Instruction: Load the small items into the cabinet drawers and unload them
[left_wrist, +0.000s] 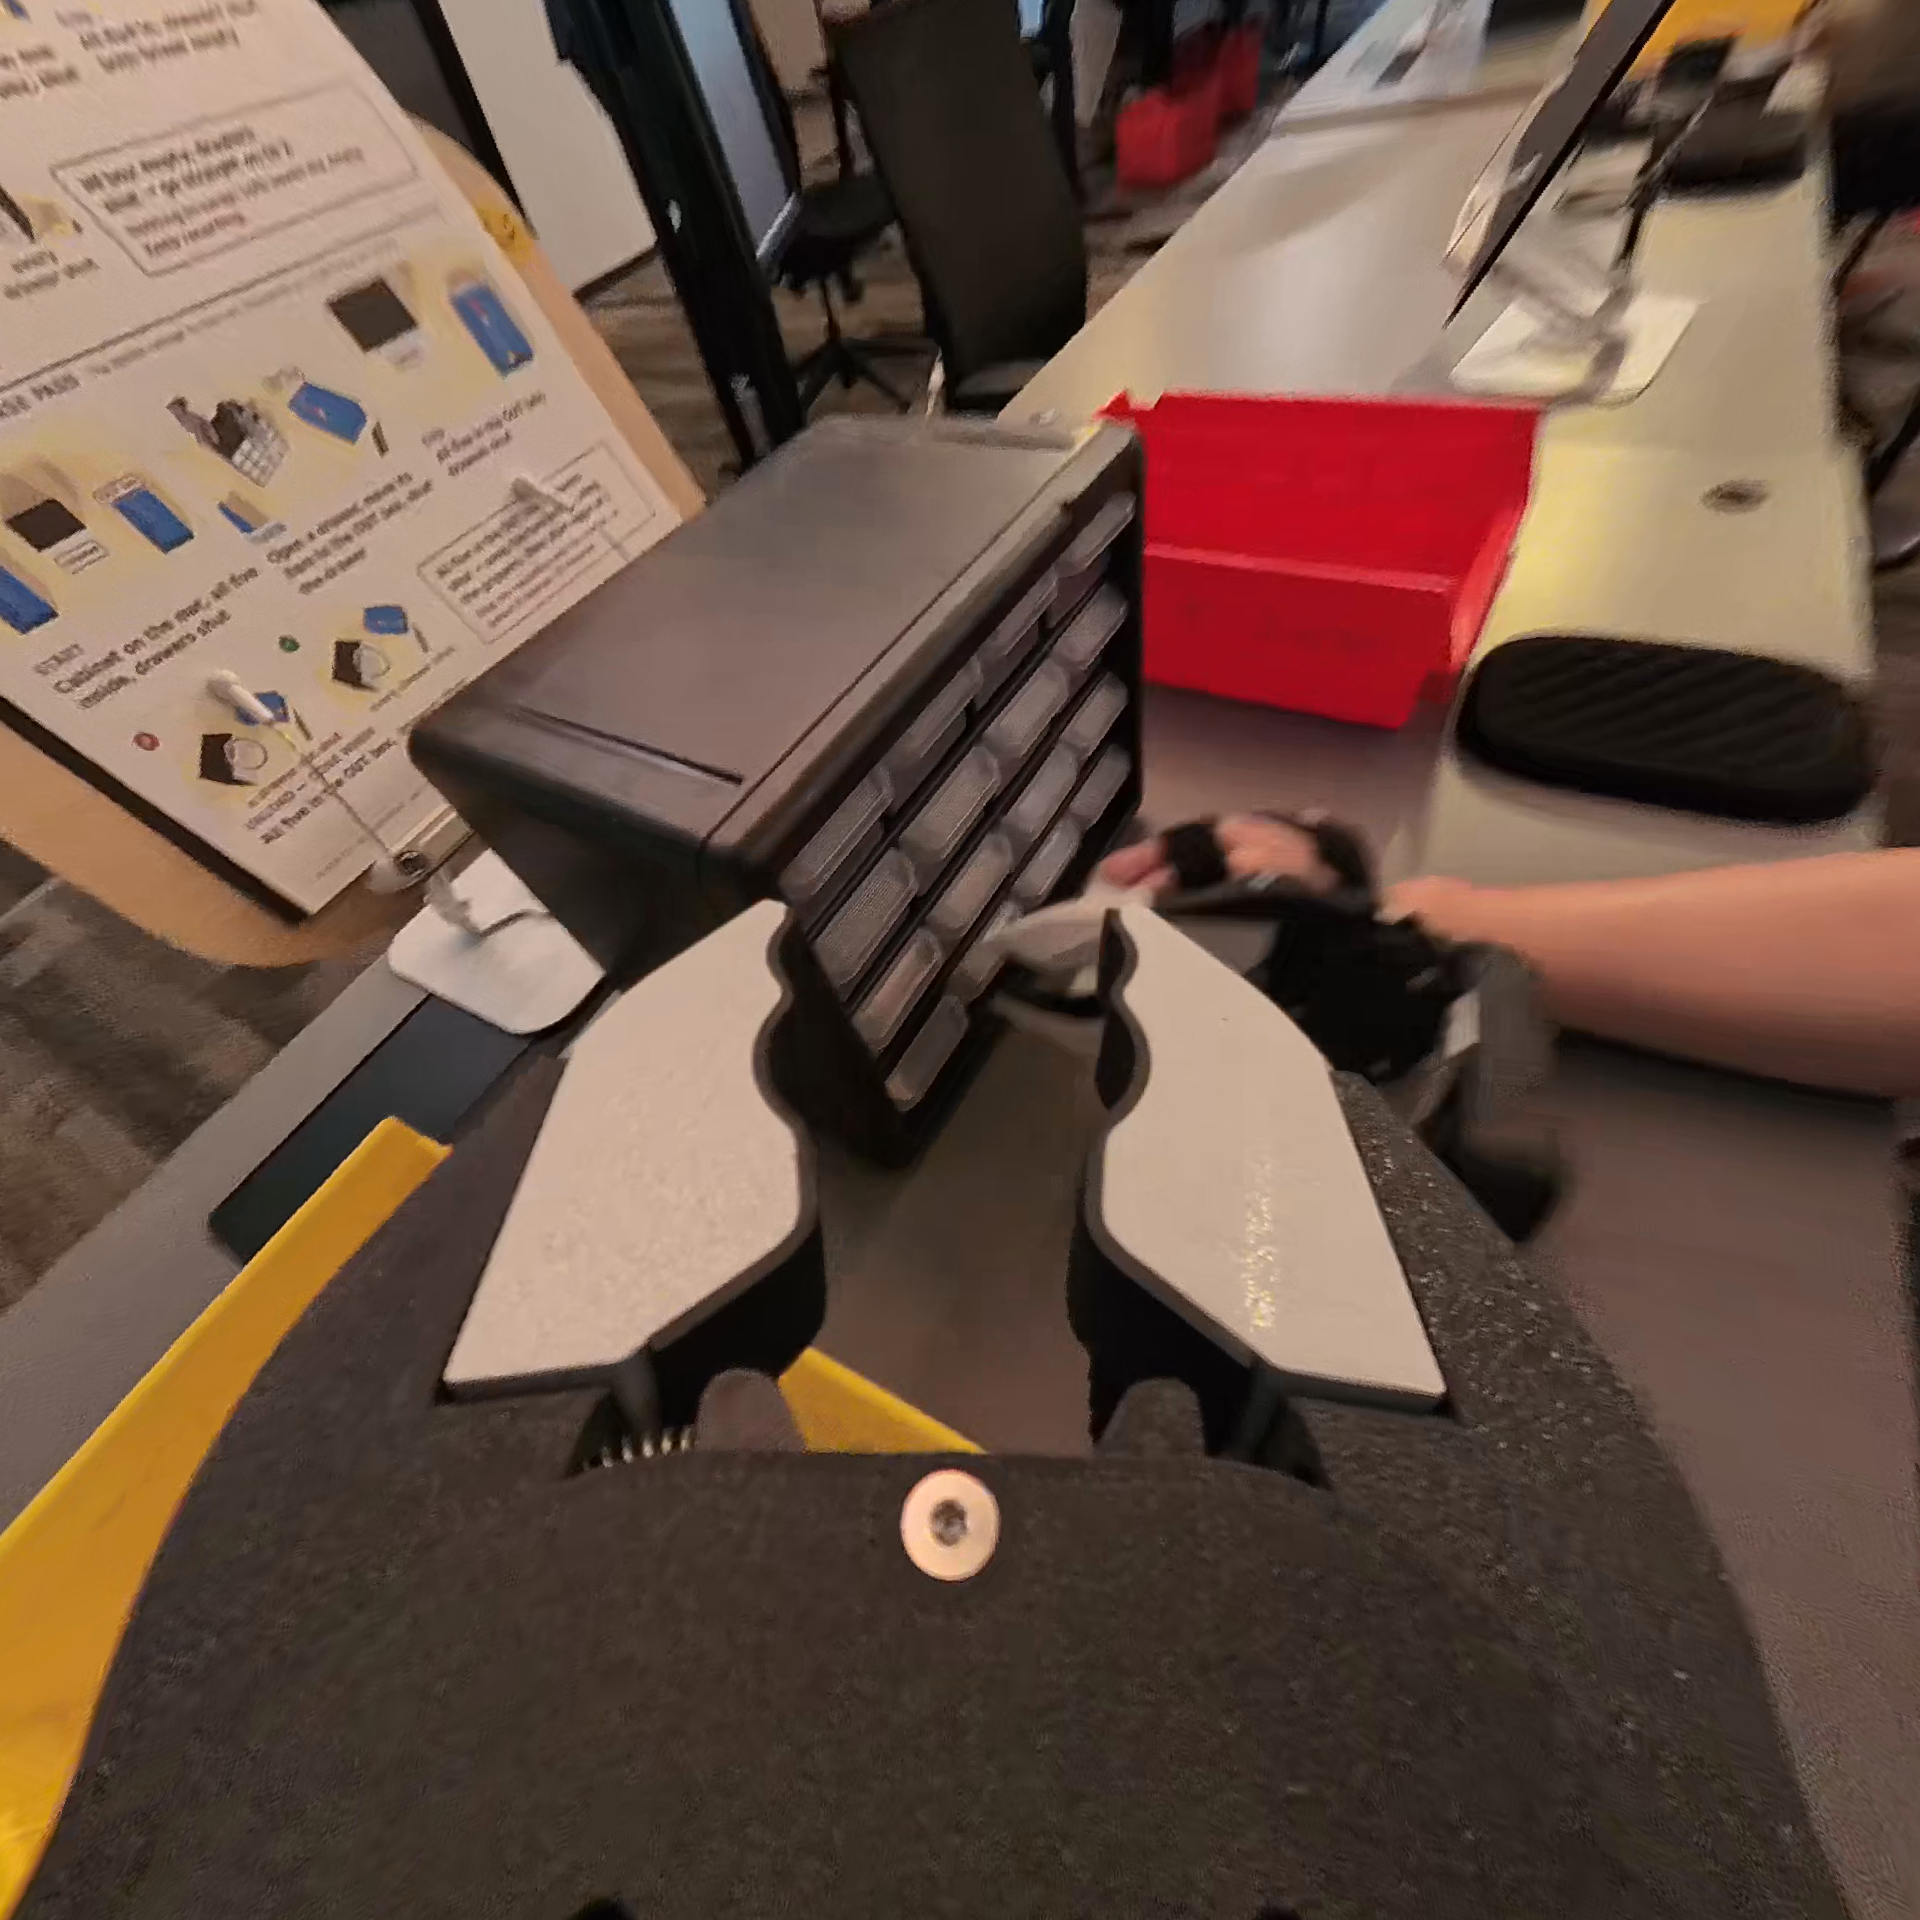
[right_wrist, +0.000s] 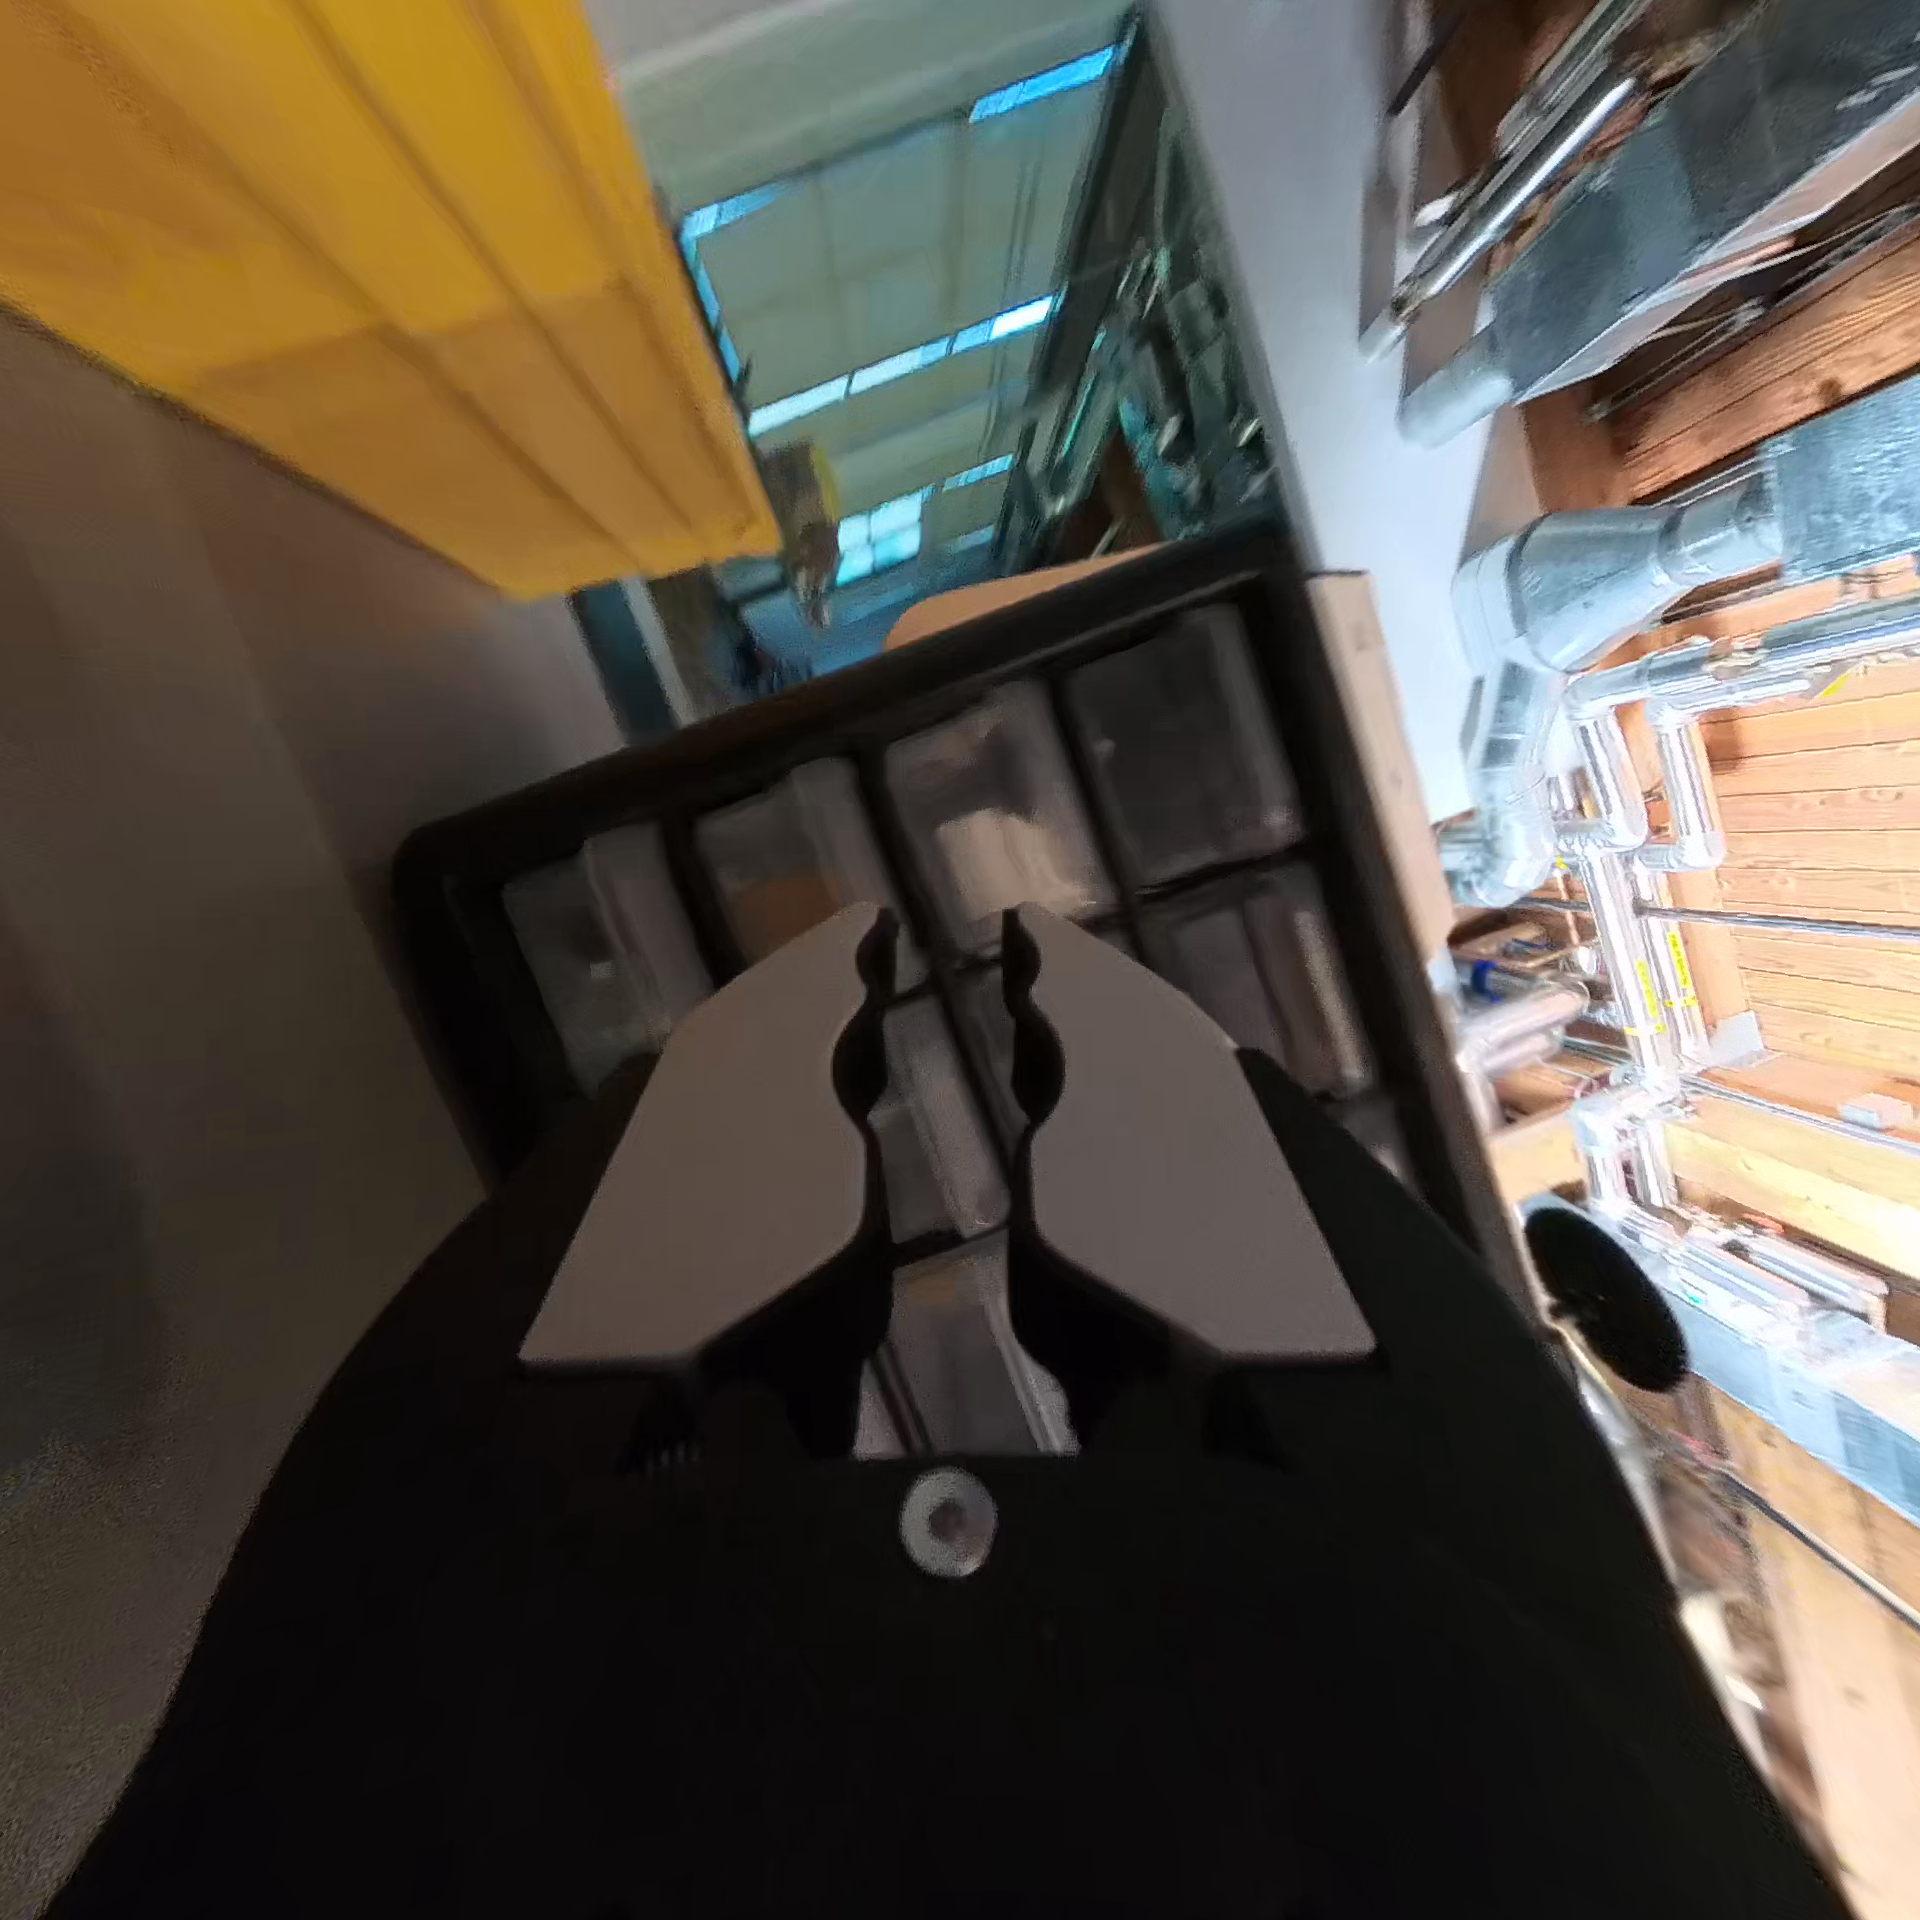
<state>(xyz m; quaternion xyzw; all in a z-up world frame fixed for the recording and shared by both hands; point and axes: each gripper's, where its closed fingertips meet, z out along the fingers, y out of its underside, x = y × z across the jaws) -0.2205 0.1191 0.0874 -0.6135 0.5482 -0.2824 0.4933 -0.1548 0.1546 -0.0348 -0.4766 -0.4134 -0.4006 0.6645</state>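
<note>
Centre frame in the left wrist view, the black cabinet (left_wrist: 831, 665) sits on the desk (left_wrist: 1662, 1299), drawers (left_wrist: 956, 831) all shut, facing lower right. Left hand-held gripper (left_wrist: 940, 940) is wide open, empty, just short of its near corner. Right hand-held gripper (right_wrist: 940, 935) is nearer: narrowly parted, holding nothing, tips at a drawer front (right_wrist: 997, 852), seemingly about to pinch. Only the left view shows the red bin (left_wrist: 1320, 561) behind; small items not visible.
</note>
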